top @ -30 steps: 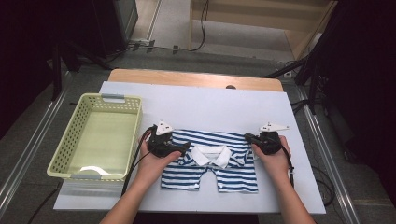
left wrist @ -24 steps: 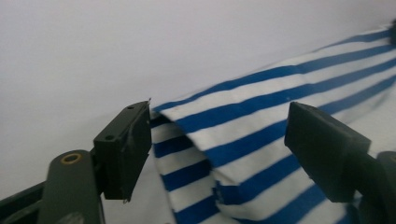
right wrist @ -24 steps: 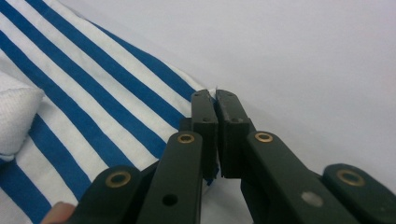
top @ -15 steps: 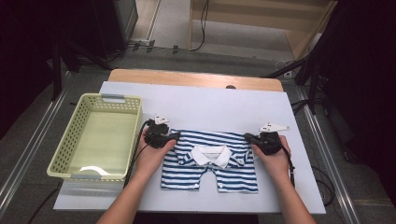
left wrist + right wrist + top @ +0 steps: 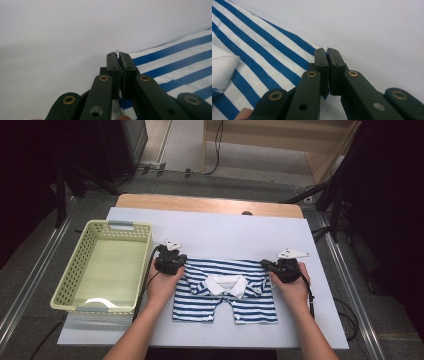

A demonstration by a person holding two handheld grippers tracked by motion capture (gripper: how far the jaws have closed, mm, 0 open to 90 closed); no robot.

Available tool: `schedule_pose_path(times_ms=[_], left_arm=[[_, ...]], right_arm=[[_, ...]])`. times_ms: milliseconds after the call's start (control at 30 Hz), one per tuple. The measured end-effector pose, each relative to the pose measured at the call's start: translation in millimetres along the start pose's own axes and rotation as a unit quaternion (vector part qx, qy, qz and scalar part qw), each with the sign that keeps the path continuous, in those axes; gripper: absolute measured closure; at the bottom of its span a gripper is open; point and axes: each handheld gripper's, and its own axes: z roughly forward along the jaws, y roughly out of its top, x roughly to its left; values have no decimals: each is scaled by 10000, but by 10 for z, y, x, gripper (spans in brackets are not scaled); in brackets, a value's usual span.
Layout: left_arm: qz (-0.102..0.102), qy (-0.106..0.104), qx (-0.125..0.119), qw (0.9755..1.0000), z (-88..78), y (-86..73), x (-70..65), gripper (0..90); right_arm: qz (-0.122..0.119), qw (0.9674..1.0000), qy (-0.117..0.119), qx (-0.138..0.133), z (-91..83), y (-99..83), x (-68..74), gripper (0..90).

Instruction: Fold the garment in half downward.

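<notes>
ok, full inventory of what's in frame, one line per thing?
striped shirt: 1, blue and white with white collar, flat at the table's near middle
basket: 1, pale yellow-green plastic, empty, left of the shirt
table: 1, white top with a wooden strip at the far edge
left gripper: 1, black, just closed on the shirt's left top corner
right gripper: 1, black, shut on the shirt's right top corner
hands: 2, one behind each gripper, forearms entering from the bottom edge
</notes>
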Motion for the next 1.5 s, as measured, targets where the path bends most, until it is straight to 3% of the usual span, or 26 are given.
schedule_pose_path(times_ms=[67,333,433,467,533,567,633,767,900,1000,1233,1267,1300,1333,1500], left_arm=[[-58,64,-94,9999,-2,31,9,885],[75,323,-384,9987,39,178,43,885],[7,305,-395,9988,73,206,60,870],[-103,331,-400,9986,80,210,56,805],[-149,318,-374,9987,77,214,56,578],[-123,202,-355,9991,43,208,35,530],[-80,64,-429,9990,1,194,2,462],[13,-368,-508,9980,-58,169,-97,436],[99,-940,-463,9944,-84,149,-224,398],[197,-1244,-361,9914,-91,133,-303,376],[367,-1475,-173,9882,-62,88,-415,335],[405,-1587,-104,9864,-42,71,-444,315],[405,-1587,-104,9864,-42,71,-444,314],[452,-1707,-23,9843,-21,56,-469,314],[433,-1674,150,9848,42,30,-473,292]], right_arm=[[17,10000,-14,-28,5,36,-23,859],[-26,9998,-191,-112,78,258,-79,859],[-3,9997,-236,-98,117,324,-114,858],[13,9997,-239,-68,129,336,-117,856],[-7,9997,-247,-84,136,344,-117,845],[40,9994,-325,-130,117,348,-103,763],[105,9990,-376,-224,84,348,-86,679],[173,9990,-206,-361,7,340,-11,620],[54,9992,235,-306,-16,322,124,569],[-4,9984,493,-260,-22,306,228,533],[-8,9959,894,-168,22,286,374,473],[33,9953,963,-85,49,270,408,441],[53,9947,1025,-61,62,265,416,434],[69,9943,1067,-15,86,255,430,419],[136,9935,1118,135,151,241,447,404]])
